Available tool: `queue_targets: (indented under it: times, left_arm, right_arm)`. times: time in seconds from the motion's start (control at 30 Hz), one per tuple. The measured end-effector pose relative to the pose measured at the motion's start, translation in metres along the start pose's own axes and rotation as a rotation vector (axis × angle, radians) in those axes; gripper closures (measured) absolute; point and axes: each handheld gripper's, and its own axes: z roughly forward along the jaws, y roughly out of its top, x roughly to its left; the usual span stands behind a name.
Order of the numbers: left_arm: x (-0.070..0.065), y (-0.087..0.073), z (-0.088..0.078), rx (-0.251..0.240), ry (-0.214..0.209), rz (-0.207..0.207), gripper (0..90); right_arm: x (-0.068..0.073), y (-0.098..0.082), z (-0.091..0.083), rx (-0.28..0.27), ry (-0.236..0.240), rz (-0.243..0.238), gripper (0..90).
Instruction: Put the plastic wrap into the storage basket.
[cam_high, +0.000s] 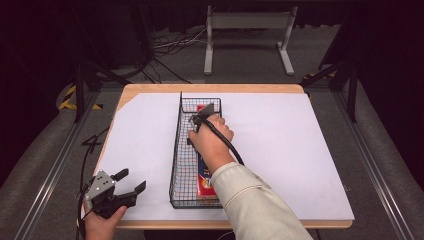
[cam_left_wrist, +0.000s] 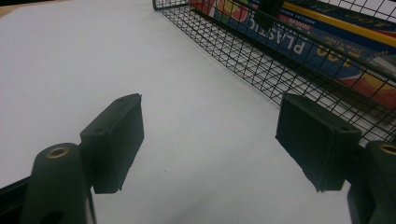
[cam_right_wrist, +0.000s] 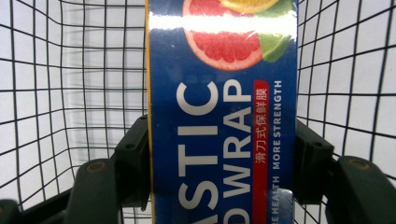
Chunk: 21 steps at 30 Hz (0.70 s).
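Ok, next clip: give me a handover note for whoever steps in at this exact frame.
Right hand-held gripper: down inside the wire basket, jaws against both sides of the plastic wrap box; treat as gripped.
Left hand-held gripper: open, holding nothing, at the table's near left corner beside the basket.
Done: box lies lengthwise in the basket.
Left: cannot tell whether the box is going in or coming out; check before moving.

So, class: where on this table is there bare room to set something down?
Free: the white sheet right of the wire basket, and the strip left of it, above the left gripper. Crowded: inside the basket, where the right gripper clasps the plastic wrap box.
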Motion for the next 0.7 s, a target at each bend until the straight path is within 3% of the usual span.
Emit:
queue_targets:
  times: [0.43,0.7]
  left_arm:
    - [0.000,0.000,0.000,-0.001,-0.002,-0.007,23.8]
    - [-0.001,0.000,0.000,0.004,-0.002,-0.010,23.8]
  right_arm:
    - [-0.001,0.000,0.002,0.018,-0.005,0.013,37.6]
    - [-0.003,0.002,-0.012,-0.021,0.018,0.012,28.5]
